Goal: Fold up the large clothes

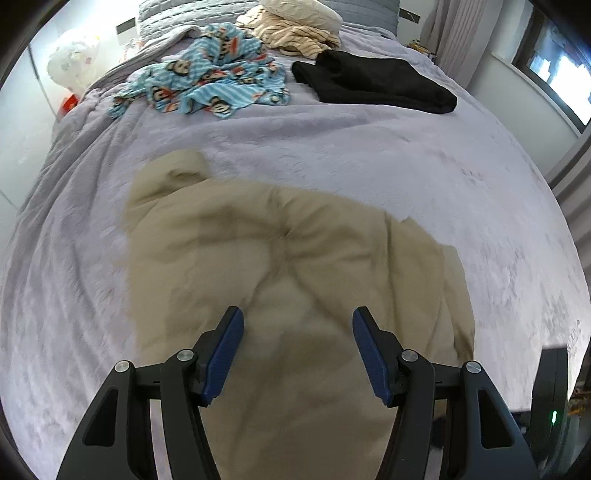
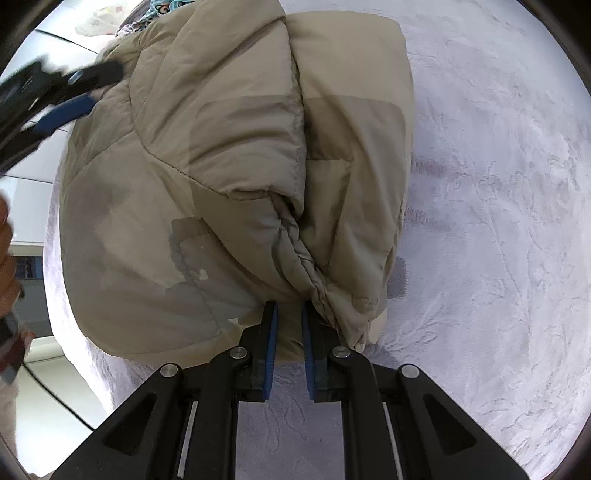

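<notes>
Your right gripper (image 2: pixel 287 325), at the bottom centre of its view, is pinched on the near edge of the beige puffer jacket (image 2: pixel 229 177), with a bunched seam of fabric between the blue pads. Your left gripper (image 1: pixel 297 332) hangs spread wide and empty above the jacket (image 1: pixel 280 266), which fills the lower middle of that view, lying on the lavender bedspread (image 1: pixel 424 158).

Expect the jacket to be light but bulky: soft, puffy, springy, with a smooth shell that probably slides under the pads. Take it by stitched edges, hems or seams instead of the padded panels, and press each fold down, since it will likely spring back open.

Around the jacket the bedspread is bare. Farther off, in the upper part of the left view, lie a black garment (image 1: pixel 373 83), a blue monkey-print fabric (image 1: pixel 210 74) and a striped cream heap (image 1: pixel 295 33) near the grey pillow (image 1: pixel 177 14). All sit well apart from the jacket and should not get in your way.
</notes>
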A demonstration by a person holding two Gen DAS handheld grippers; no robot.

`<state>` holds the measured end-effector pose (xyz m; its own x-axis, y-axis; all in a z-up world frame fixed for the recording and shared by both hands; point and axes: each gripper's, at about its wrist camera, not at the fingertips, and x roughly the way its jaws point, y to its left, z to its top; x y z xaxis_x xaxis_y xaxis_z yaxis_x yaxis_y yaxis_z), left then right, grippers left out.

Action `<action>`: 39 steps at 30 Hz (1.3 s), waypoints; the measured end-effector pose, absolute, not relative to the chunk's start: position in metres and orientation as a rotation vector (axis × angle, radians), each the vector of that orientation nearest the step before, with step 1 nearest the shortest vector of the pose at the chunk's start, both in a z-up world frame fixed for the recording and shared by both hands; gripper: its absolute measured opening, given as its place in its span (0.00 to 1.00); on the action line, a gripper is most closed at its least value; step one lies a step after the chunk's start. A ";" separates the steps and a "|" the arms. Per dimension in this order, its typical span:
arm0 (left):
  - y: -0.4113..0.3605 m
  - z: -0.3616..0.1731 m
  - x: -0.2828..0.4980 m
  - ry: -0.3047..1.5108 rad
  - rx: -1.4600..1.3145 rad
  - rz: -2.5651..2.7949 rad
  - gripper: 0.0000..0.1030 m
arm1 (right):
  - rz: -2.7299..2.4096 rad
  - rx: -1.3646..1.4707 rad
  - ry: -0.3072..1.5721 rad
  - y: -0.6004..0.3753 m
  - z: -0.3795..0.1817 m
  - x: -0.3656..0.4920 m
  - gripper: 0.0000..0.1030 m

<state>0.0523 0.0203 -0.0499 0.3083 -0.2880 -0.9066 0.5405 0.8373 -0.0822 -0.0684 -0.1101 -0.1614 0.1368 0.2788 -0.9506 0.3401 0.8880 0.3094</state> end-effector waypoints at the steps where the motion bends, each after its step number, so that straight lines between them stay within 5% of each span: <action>1: 0.029 -0.047 0.046 1.132 0.253 -0.548 0.61 | -0.050 0.521 1.453 -0.105 -0.164 -0.066 0.12; 11: 0.108 -0.038 -0.002 1.183 0.221 -0.407 0.61 | -0.066 0.540 1.394 -0.098 -0.124 -0.071 0.16; 12: 0.113 -0.037 -0.005 1.190 0.212 -0.396 0.63 | -0.071 0.539 1.380 -0.097 -0.118 -0.072 0.17; 14: 0.122 -0.035 -0.010 1.196 0.201 -0.379 0.88 | -0.087 0.536 1.358 -0.095 -0.107 -0.075 0.17; 21: 0.137 -0.016 -0.025 1.177 0.161 -0.335 0.88 | -0.120 0.534 1.303 -0.091 -0.075 -0.076 0.17; 22: 0.137 -0.013 -0.026 1.177 0.160 -0.327 0.95 | -0.119 0.529 1.299 -0.089 -0.073 -0.076 0.17; 27: 0.139 0.002 -0.037 1.146 0.157 -0.302 1.00 | -0.123 0.478 1.269 -0.077 -0.053 -0.078 0.51; 31: 0.142 0.011 -0.044 1.131 0.152 -0.263 1.00 | -0.126 0.436 1.248 -0.073 -0.037 -0.079 0.55; 35: 0.146 0.027 -0.056 1.103 0.142 -0.240 1.00 | -0.159 0.374 1.207 -0.070 -0.018 -0.082 0.77; 39: 0.149 0.042 -0.065 1.066 0.141 -0.239 1.00 | -0.199 0.316 1.143 -0.067 0.006 -0.088 0.85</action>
<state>-0.0646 0.1493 0.0418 0.4616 -0.1259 -0.8781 0.2612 0.9653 -0.0011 -0.0882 -0.0672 0.0062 0.4040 0.0054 -0.9148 0.3142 0.9383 0.1443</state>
